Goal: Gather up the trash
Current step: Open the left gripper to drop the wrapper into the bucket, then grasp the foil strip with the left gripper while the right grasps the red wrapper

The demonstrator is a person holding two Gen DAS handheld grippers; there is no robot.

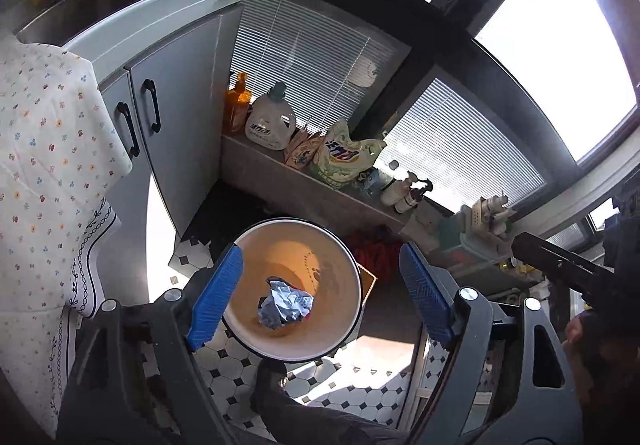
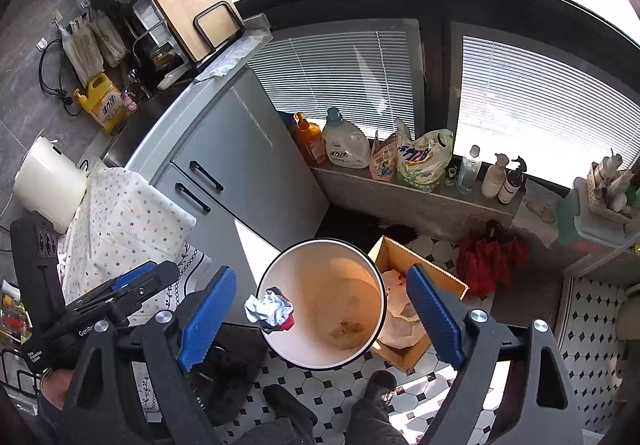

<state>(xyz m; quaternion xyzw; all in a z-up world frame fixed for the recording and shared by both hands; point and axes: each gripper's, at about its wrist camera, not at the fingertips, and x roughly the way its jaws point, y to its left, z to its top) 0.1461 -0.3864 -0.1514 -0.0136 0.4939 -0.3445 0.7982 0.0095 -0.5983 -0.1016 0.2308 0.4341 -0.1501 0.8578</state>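
A round white trash bin (image 1: pixel 352 309) with a dark rim stands on the tiled floor. A crumpled white-and-blue paper wad (image 1: pixel 286 305) appears inside the bin in the left wrist view. In the right wrist view the wad (image 2: pixel 270 309) overlaps the bin's (image 2: pixel 376 309) near-left rim, apart from both grippers; I cannot tell whether it is in the air. My left gripper (image 1: pixel 320 293) is open and empty above the bin. My right gripper (image 2: pixel 320 313) is open and empty above the bin. The left gripper also shows in the right wrist view (image 2: pixel 132 285).
A cardboard box (image 2: pixel 420 273) with plastic waste stands right of the bin. A grey cabinet (image 2: pixel 248 165) and a cloth-covered table (image 2: pixel 128 221) are to the left. Detergent bottles (image 2: pixel 346 141) line a low ledge. A red umbrella (image 2: pixel 488 257) lies on the floor. Feet (image 2: pixel 288 409) stand near the bin.
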